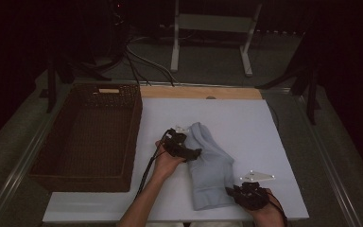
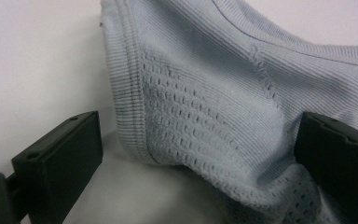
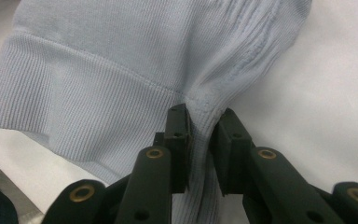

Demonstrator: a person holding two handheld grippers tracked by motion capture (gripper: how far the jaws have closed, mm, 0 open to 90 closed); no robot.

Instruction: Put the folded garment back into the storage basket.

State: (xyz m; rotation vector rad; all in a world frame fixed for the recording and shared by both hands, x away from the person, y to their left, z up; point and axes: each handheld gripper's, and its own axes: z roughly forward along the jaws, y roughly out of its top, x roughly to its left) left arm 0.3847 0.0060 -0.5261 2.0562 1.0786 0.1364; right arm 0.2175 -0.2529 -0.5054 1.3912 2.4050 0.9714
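- Sock [image 1: 210, 165], pale blue, lies on the white sheet [image 1: 264, 132] right of the brown basket [image 1: 87, 137] in the high view; the left gripper [image 1: 192, 153] is at its left edge, the right gripper [image 1: 230, 191] at its lower right corner.
- Left gripper view: jaws spread wide, sock's knit edge [image 2: 135, 107] between them, unpinched.
- Right gripper view: jaws pinched on a bunched fold [image 3: 200, 121] by the ribbed cuff [image 3: 74, 116].

A dim lab: cables [image 1: 142, 61] and a metal stand [image 1: 212, 28] behind a white-covered table [image 1: 264, 142].
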